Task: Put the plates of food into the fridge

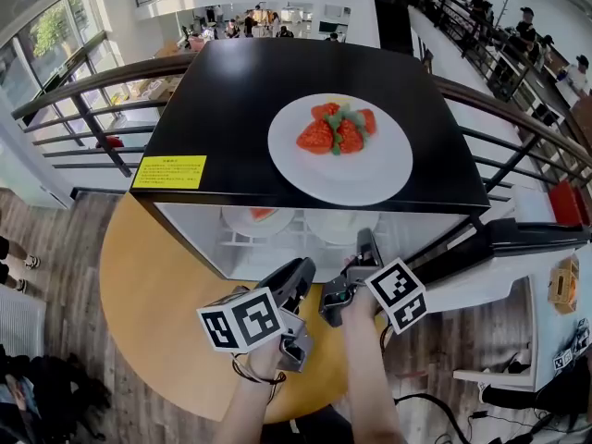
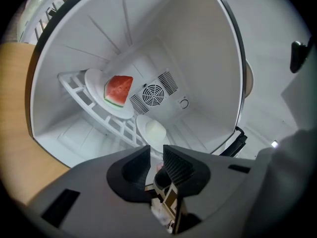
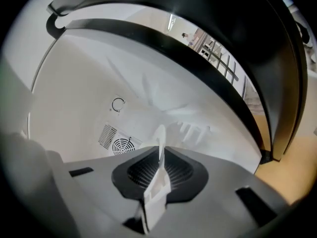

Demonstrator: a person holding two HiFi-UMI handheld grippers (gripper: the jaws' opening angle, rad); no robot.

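Observation:
A white plate (image 1: 370,169) of strawberries (image 1: 338,129) sits on the black top of the open mini fridge (image 1: 231,91). On the white shelf rack (image 2: 106,115) inside lie a plate with a watermelon slice (image 2: 118,90) at the left and a plate with pale food (image 2: 152,132) at the right. Both grippers are just in front of the opening. My right gripper (image 1: 368,240) is shut on the front edge of the white rack (image 3: 159,138). To its left, my left gripper (image 1: 301,268) points into the fridge. Its jaws stand slightly apart with nothing gripped.
The fridge stands on a round wooden table (image 1: 139,285). Its black door (image 1: 527,237) hangs open at the right. A yellow label (image 1: 170,171) is on the fridge top. Metal railings (image 1: 92,109) run behind, and a white side table (image 1: 490,340) is at the right.

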